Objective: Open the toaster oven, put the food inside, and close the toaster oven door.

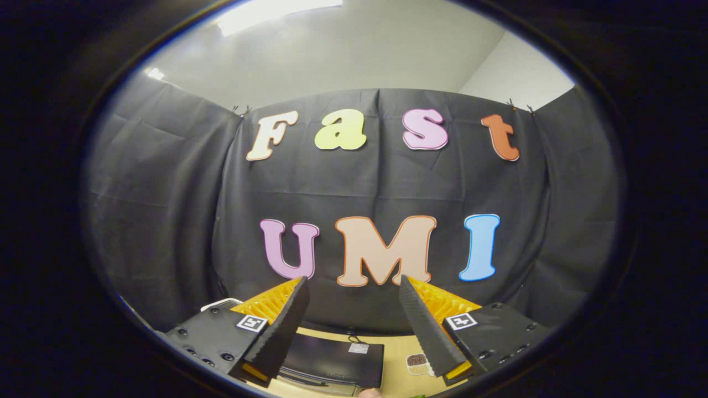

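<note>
Toaster oven (332, 362) is seen low between the fingers of the tool (354, 287), resting on the desk (395, 381). Fingers are held wide apart, gripping nothing. Food (417, 364) is placed just beside the oven.

black toaster oven (337, 360), tan table (394, 365) — brown-and-white food (417, 363), dark cloth wall (166, 210)

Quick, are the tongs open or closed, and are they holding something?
Tongs: open, fingers wide apart, holding nothing, raised above the toaster oven on the table.
</note>
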